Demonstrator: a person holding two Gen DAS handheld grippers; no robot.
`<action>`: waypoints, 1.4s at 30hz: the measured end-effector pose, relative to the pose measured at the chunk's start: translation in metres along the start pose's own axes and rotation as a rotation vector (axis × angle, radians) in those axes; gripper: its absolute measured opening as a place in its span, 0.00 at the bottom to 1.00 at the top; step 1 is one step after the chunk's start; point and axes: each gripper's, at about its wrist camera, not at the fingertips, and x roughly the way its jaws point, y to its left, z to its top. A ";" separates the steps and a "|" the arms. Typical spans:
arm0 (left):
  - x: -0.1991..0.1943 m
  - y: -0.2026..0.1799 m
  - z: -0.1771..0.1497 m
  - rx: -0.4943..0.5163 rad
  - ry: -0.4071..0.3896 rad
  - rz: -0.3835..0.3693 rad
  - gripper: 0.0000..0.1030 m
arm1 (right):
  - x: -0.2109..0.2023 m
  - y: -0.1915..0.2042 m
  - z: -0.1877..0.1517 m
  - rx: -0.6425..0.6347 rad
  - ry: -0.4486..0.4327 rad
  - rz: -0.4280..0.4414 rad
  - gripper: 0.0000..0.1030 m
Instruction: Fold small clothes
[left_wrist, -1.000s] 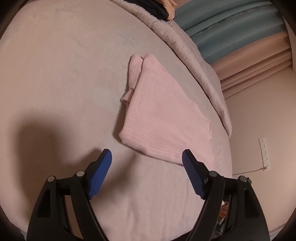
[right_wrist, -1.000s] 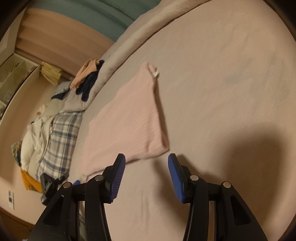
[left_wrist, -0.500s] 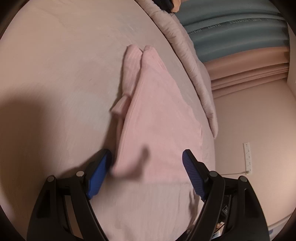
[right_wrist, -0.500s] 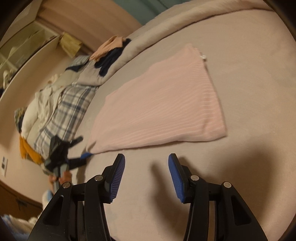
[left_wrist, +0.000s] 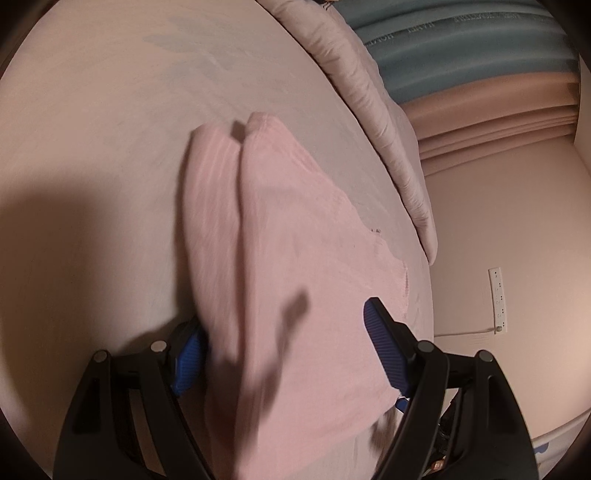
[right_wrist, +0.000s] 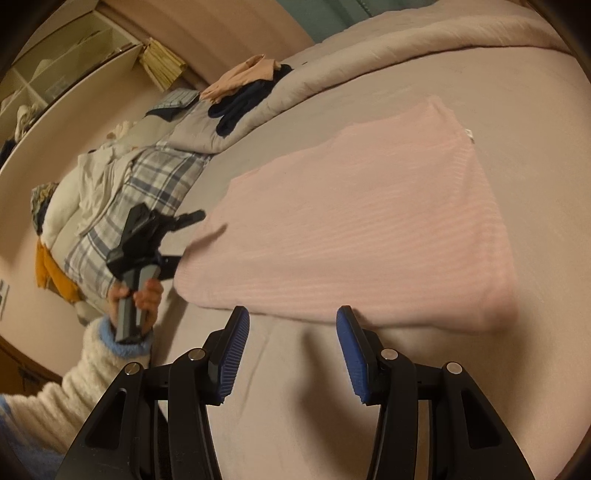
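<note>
My left tongs (left_wrist: 284, 354) stand wide, pointing down at the bed, and the near end of the pink ribbed garment (left_wrist: 295, 258) lies between their blue pads without either pad pressing on it. The left pad (left_wrist: 186, 363) is partly hidden behind the cloth's folded edge; the right pad (left_wrist: 384, 354) sits over the cloth near its other edge. From my right side I can see those same left tongs (right_wrist: 184, 236) at one corner of the garment (right_wrist: 362, 229), one finger above the fabric and one at the level of the bed, with my left hand (right_wrist: 138, 299) wrapped around the handle and a fluffy white sleeve with a pale blue cuff (right_wrist: 125, 343) behind it.

My right tongs (right_wrist: 291, 350) are partly open and empty, hovering just short of the garment's near edge, with only the bed sheet (right_wrist: 535, 110) under them.

The garment lies flat on the sheet, folded into a rough rectangle, with a small white tag (right_wrist: 470, 133) at its far corner. Along the far side of the bed runs a bunched grey duvet (right_wrist: 406, 48). On it sit a peach and dark blue pile of clothes (right_wrist: 243, 88), and beside that a plaid cloth (right_wrist: 147, 184).
</note>
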 end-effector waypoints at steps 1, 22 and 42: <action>0.003 0.000 0.005 0.006 0.006 -0.002 0.76 | 0.002 0.001 0.002 -0.005 0.000 0.002 0.48; 0.000 -0.042 -0.007 0.270 -0.086 0.252 0.15 | 0.113 0.039 0.099 -0.068 0.050 -0.140 0.26; 0.003 -0.063 -0.010 0.296 -0.089 0.298 0.15 | 0.117 0.067 0.068 -0.196 0.196 -0.180 0.18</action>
